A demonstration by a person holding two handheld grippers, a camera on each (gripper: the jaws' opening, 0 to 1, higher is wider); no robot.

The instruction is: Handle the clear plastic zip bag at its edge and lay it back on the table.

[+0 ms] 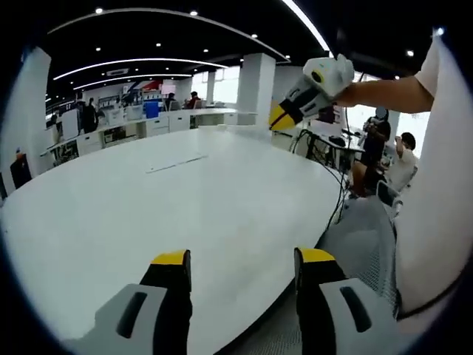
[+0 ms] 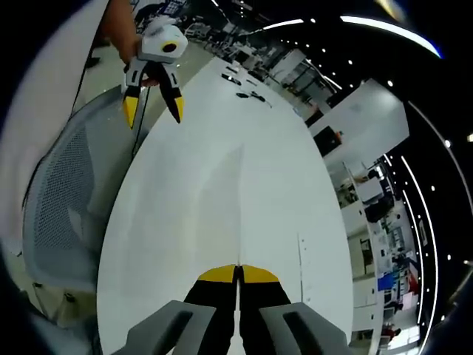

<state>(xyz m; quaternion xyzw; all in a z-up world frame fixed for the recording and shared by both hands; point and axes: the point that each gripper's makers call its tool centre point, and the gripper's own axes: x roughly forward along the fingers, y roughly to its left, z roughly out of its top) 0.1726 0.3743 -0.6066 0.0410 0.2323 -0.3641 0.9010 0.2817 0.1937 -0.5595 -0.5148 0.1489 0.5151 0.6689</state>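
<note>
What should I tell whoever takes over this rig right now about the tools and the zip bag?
Left tool: open, empty, over the near edge of the table.
Right tool: shut, nothing visible in it, raised above the table.
Zip bag: flat mid-table, apart from both tools.
Done: bag lies on the table; cannot tell if it was handled.
Left: if not, pinch its edge, lift, lay back.

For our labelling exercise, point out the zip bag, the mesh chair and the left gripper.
zip bag (image 1: 176,163): left gripper view, flat middle.
mesh chair (image 2: 63,192): right gripper view, grey mesh back.
left gripper (image 1: 242,265): left gripper view, midway between its yellow tips.
</note>
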